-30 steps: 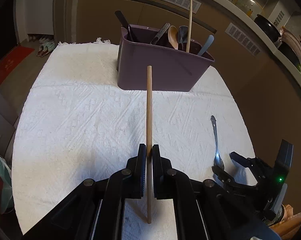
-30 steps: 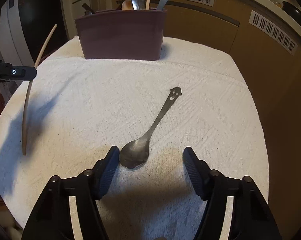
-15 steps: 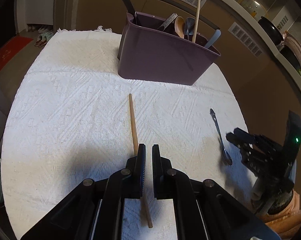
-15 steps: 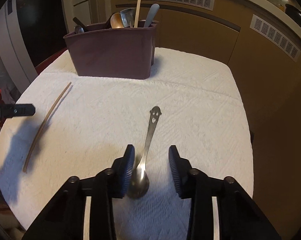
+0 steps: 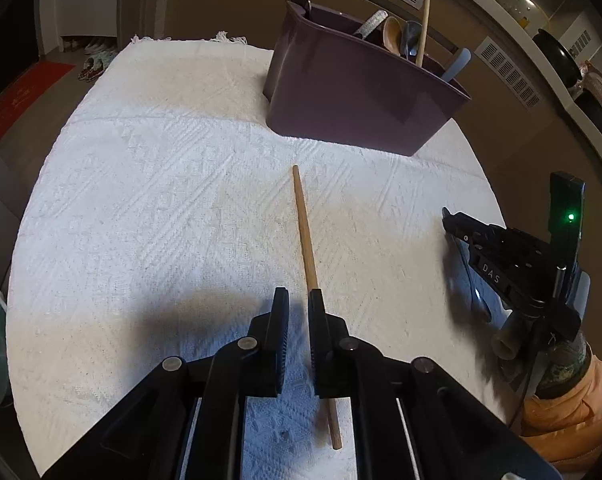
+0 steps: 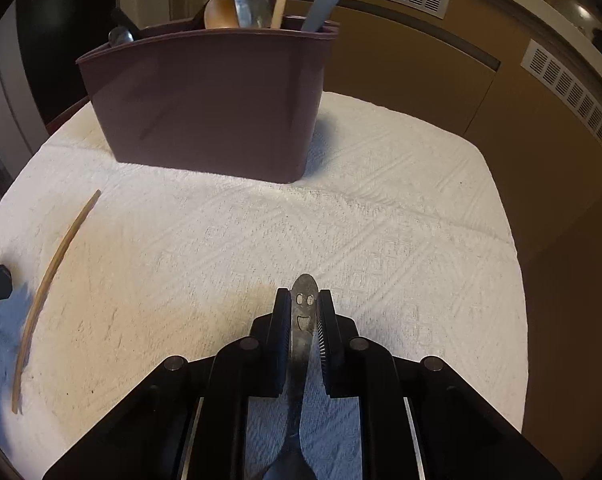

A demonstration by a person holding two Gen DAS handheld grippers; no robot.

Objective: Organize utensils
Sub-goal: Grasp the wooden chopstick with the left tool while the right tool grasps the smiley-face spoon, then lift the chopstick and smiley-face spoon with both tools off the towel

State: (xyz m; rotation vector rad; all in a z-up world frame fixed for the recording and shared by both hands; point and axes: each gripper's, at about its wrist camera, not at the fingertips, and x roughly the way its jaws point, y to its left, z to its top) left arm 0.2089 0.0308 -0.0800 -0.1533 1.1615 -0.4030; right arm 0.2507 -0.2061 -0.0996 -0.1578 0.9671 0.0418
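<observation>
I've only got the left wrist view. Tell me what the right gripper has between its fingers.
Observer: The right gripper has just been closing its jaws; they now pinch the handle of the metal spoon.
Operator: Tell me which end points at the bin.
Observer: The handle tip, with a smiley face cut into it, points toward the purple bin; the bowl lies back under the gripper.
Operator: Report what's right of the spoon.
Observer: Only white cloth, out to its edge.
</observation>
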